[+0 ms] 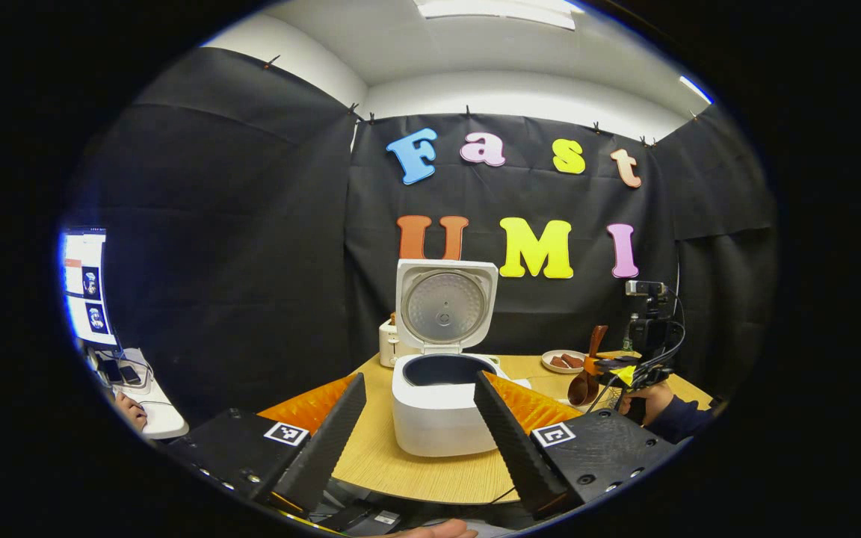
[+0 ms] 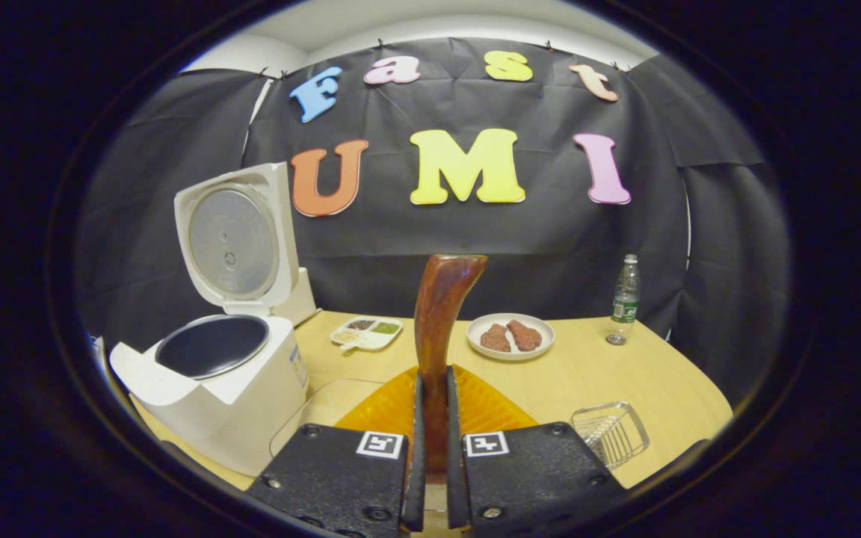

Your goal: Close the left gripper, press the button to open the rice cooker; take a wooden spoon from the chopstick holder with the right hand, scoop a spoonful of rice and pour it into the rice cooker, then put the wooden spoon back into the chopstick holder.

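Nothing here reads as words or numbers to me. My left claw (image 1: 419,418) carries a square black-and-white coded marker on each finger base, and my right claw (image 2: 431,418) carries the same kind. The bottle (image 2: 625,297) has a green label, too small to read. The monitor (image 1: 87,288) is blurred.

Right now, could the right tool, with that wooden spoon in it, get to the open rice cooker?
Probably yes. The right tool grips the wooden spoon, the rice cooker stands nearby with its lid up, and nothing lies between them.
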Action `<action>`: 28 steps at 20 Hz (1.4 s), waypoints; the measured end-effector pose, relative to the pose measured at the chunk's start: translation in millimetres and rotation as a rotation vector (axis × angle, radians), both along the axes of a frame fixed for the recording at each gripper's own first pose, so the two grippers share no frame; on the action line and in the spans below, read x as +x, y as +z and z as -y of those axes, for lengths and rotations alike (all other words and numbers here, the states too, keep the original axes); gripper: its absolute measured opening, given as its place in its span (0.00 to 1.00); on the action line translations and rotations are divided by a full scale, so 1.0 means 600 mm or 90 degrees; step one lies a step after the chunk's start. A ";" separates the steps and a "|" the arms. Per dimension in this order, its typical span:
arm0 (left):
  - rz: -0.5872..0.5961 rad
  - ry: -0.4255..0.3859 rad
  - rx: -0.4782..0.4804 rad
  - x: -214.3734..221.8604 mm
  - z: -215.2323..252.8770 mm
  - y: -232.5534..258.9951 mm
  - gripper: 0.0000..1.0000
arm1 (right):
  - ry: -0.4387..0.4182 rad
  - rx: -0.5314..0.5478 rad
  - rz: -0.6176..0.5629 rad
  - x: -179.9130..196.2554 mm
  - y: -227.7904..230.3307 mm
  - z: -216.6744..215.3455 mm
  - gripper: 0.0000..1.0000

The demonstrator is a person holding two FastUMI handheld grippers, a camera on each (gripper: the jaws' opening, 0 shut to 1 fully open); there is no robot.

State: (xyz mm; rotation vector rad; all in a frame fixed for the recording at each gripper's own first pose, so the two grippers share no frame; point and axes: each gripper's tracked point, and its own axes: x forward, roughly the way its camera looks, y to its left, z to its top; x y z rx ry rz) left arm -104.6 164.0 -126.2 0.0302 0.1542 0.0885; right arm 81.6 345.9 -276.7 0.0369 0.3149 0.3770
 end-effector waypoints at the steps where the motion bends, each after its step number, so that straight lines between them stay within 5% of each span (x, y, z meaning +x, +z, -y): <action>1: -0.002 -0.002 0.001 0.001 0.001 -0.003 0.93 | -0.021 -0.014 0.003 0.010 -0.009 0.009 0.17; 5: -0.012 -0.003 -0.002 0.011 0.004 -0.006 0.93 | -0.054 -0.035 -0.024 0.031 -0.057 0.000 0.17; 10: -0.012 -0.009 0.004 0.014 0.009 -0.003 0.93 | 0.008 0.104 -0.127 -0.007 -0.076 -0.054 0.17; 15: -0.013 -0.014 0.011 0.015 0.017 -0.005 0.93 | -0.029 0.243 -0.209 0.004 -0.078 -0.012 0.17; 28: -0.029 0.001 0.014 0.009 0.009 -0.026 0.93 | -0.035 0.565 -0.166 0.010 0.080 0.094 0.17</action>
